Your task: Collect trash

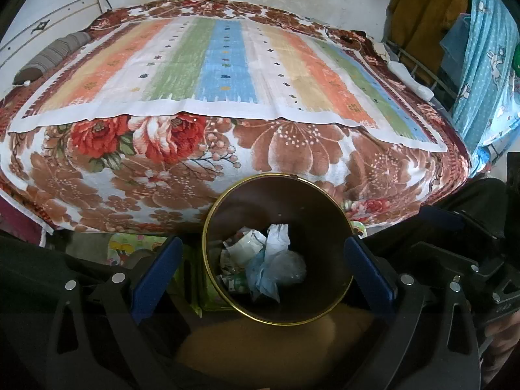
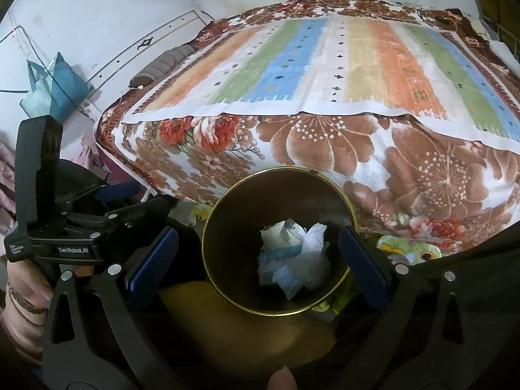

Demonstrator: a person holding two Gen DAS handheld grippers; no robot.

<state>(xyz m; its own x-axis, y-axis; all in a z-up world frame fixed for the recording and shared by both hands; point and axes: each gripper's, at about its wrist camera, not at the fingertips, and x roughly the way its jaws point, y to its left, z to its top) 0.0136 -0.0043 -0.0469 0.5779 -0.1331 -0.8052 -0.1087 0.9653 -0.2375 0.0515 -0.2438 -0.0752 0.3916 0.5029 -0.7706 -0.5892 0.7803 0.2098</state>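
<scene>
A round dark bin with a gold rim (image 1: 227,305) stands on the floor against the bed's front side; it also shows in the right wrist view (image 2: 224,295). Crumpled white and blue paper and plastic trash (image 1: 269,266) lies in its bottom, seen also in the right wrist view (image 2: 299,260). My left gripper (image 1: 263,269) hangs open above the bin, nothing between its blue pads (image 1: 156,276). My right gripper (image 2: 256,260) is also open and empty above the bin. The left gripper's body (image 2: 55,227) shows at the left of the right wrist view.
A bed (image 1: 182,178) with a floral blanket and a striped cloth (image 1: 224,68) fills the far side. A grey rolled item (image 1: 52,55) lies at its left. Clothes and a blue fabric (image 1: 481,65) hang at the right. A teal bag (image 2: 55,84) hangs on the left wall.
</scene>
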